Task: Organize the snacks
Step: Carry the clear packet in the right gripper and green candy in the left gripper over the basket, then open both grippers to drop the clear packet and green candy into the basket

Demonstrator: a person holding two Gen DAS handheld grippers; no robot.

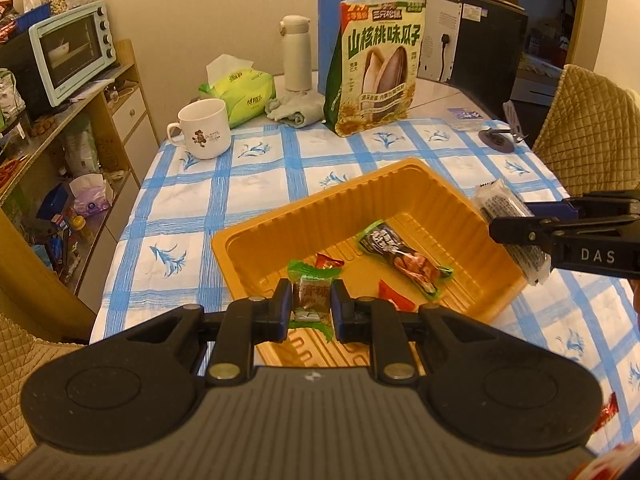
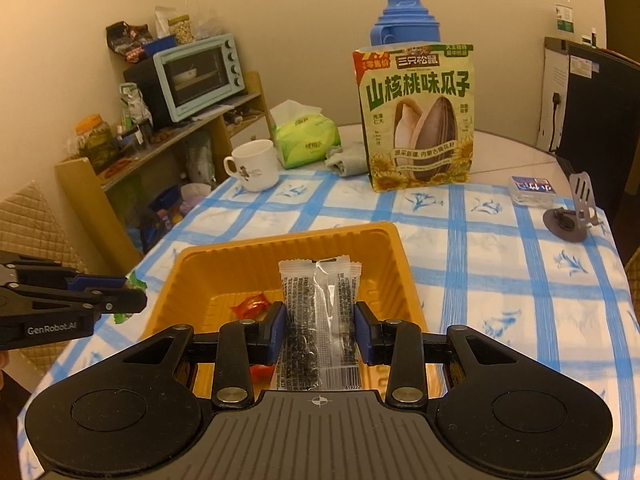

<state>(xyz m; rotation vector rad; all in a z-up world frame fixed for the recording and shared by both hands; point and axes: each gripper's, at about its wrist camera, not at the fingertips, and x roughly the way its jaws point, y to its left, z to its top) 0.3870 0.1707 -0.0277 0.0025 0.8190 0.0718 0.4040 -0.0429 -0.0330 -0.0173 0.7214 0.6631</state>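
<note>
left gripper (image 1: 310,308): low centre of the left wrist view, pads pinching a green-wrapped candy (image 1: 311,300) over the near end of the orange tray (image 1: 280,228).
right gripper (image 2: 320,328): low centre of the right wrist view, pads clamped on a clear black-speckled snack packet (image 2: 320,312), held over the tray's near part.
in the tray: a long green-edged snack pack (image 1: 404,260) at mid-frame and red-wrapped candies (image 1: 328,260) beside it.
tablecloth (image 1: 248,184): blue-checked, under the tray.
behind the tray: sunflower seed bag (image 1: 376,68) standing upright in the upper centre, white mug (image 1: 204,128) to its left.
</note>
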